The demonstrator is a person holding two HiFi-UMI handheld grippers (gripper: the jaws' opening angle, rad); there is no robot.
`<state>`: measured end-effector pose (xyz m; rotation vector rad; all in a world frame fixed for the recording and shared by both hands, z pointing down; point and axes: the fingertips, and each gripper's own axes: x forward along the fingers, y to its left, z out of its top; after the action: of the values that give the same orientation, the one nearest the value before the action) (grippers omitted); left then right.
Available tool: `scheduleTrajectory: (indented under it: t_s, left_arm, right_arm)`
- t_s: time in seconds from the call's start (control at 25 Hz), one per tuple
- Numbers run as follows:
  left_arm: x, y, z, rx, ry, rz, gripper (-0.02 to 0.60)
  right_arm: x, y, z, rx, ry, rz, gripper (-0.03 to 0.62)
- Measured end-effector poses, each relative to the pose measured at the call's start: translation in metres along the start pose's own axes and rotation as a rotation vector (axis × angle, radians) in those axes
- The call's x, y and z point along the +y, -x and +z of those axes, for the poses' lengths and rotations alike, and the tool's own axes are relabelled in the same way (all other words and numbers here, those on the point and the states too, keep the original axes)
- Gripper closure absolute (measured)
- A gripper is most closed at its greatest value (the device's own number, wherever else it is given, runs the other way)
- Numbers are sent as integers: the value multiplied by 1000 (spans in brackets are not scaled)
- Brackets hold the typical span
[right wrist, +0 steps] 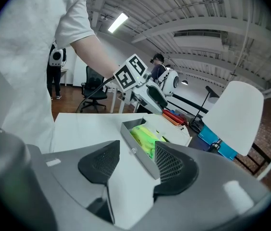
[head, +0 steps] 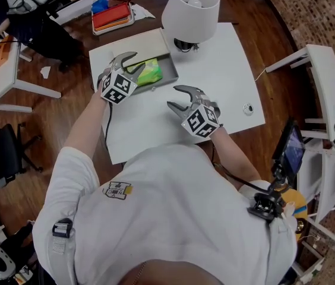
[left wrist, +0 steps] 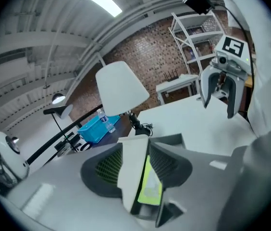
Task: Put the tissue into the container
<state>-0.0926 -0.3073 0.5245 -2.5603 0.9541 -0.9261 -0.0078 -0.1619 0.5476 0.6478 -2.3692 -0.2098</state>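
A green tissue pack (head: 153,72) (left wrist: 151,185) (right wrist: 144,135) lies inside the grey open container (head: 163,84) (right wrist: 128,138) at the back of the white table (head: 227,70). My left gripper (head: 133,62) (left wrist: 135,153) is at the container's left part. A pale panel of the container (left wrist: 132,172) fills the space between its pads, with the green pack just behind it. It also shows in the right gripper view (right wrist: 150,95). My right gripper (head: 176,98) (right wrist: 136,162) hovers over the table in front of the container, open, with nothing between its fingers.
A white lamp (head: 191,8) (left wrist: 121,88) (right wrist: 236,114) stands just behind the container. A red and blue tray (head: 113,15) lies beyond the table's back edge. A small round object (head: 248,108) sits on the table's right side. A white desk (head: 328,88) stands at the right.
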Motion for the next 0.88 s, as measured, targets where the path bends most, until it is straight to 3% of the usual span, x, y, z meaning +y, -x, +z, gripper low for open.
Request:
scheduleTrajectory:
  t_s: [0.2, 0.32, 0.76, 0.88]
  left_arm:
    - [-4, 29, 16, -116, 164, 87, 505]
    - [-27, 45, 13, -144, 262, 93, 511]
    - [-156, 103, -21, -82, 487, 8, 523]
    - [-176, 116, -30, -52, 521, 11, 565]
  right_arm:
    - [2, -1, 2, -20, -9, 0, 368]
    - [7, 1, -2, -20, -24, 4, 368]
    - [34, 12, -16, -30, -84, 61, 373]
    - [50, 15, -24, -21, -91, 86, 376]
